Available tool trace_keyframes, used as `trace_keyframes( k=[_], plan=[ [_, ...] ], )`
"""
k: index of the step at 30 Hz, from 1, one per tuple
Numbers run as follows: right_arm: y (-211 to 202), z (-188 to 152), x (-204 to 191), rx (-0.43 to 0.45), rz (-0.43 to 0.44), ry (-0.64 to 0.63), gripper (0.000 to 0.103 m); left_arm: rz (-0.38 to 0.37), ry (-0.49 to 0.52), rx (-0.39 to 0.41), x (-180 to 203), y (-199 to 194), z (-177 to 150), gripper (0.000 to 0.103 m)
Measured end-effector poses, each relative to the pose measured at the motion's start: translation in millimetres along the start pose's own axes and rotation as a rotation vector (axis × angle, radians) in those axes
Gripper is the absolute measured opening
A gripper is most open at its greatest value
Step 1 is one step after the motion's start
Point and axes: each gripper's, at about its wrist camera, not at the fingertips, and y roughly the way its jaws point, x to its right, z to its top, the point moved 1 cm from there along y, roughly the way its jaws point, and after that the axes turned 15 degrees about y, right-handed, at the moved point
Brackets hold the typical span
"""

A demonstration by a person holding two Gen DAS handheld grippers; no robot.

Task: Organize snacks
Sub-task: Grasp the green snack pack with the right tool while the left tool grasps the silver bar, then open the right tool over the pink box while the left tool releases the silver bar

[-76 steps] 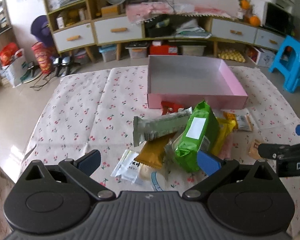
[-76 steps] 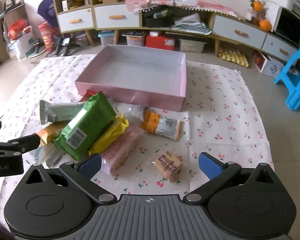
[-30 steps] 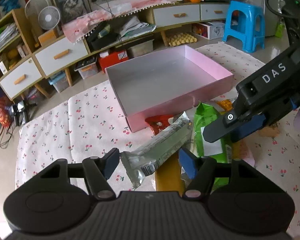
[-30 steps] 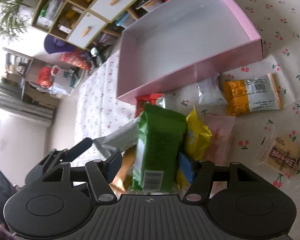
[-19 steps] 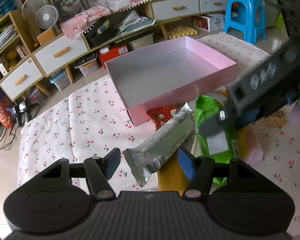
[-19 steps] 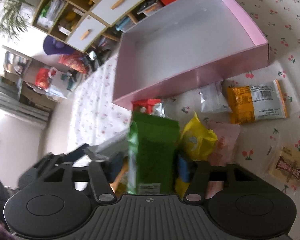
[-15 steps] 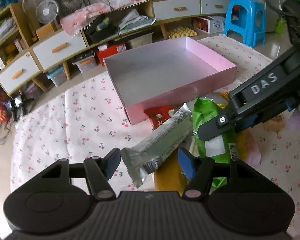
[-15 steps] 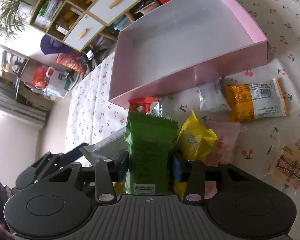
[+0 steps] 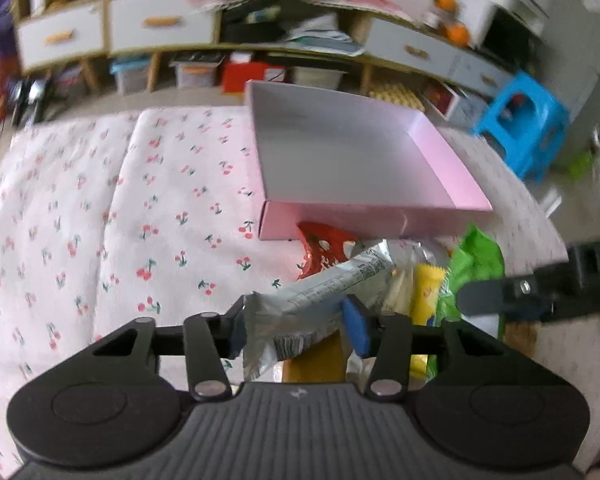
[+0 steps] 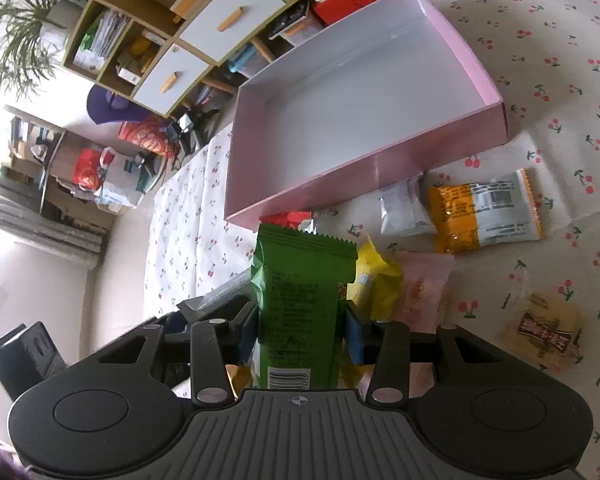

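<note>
We see a cherry-print cloth (image 10: 548,92) spread over the floor, with shelves and drawers (image 10: 204,36) behind it and a blue stool (image 9: 528,132) off to one side. Loose snacks lie just in front of the pink box (image 10: 364,160): a red packet (image 9: 324,248) touching its near wall, a small white sachet (image 10: 404,206), an orange-and-grey packet (image 10: 486,210), a yellow packet (image 10: 376,280), a pale pink packet (image 10: 422,290) and a clear-wrapped biscuit (image 10: 542,330) lying apart from the pile. The box holds nothing that we can see.

Our left gripper (image 9: 300,326) pinches one end of a long silver bar (image 9: 324,292), whose far end points at the box's near wall. Our right gripper (image 10: 300,336) is pressed onto the green bag (image 10: 300,300), which stands upright between the fingers, its top edge just short of the box.
</note>
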Motion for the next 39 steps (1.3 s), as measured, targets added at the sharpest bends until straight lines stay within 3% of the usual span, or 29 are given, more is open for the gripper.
trace_keyframes(
  k=[5,16,20,28,39],
  plan=[
    [-8,3,2,0.008,0.018,0.021,0.043,-0.048,-0.088,0.017,-2,-5,4,0.03],
    [-25,12,6,0.047,0.055,0.06,0.043,-0.101,-0.184,0.035,-6,-13,9,0.021],
    [-30,18,9,0.067,0.066,0.073,0.043,-0.098,-0.149,0.041,-1,-17,12,0.02],
    [-28,16,13,0.069,0.044,0.093,0.043,-0.14,0.013,-0.11,18,11,9,0.026],
    [-24,16,10,0.072,-0.007,0.068,0.043,-0.083,0.007,-0.164,29,41,12,0.027]
  ],
)
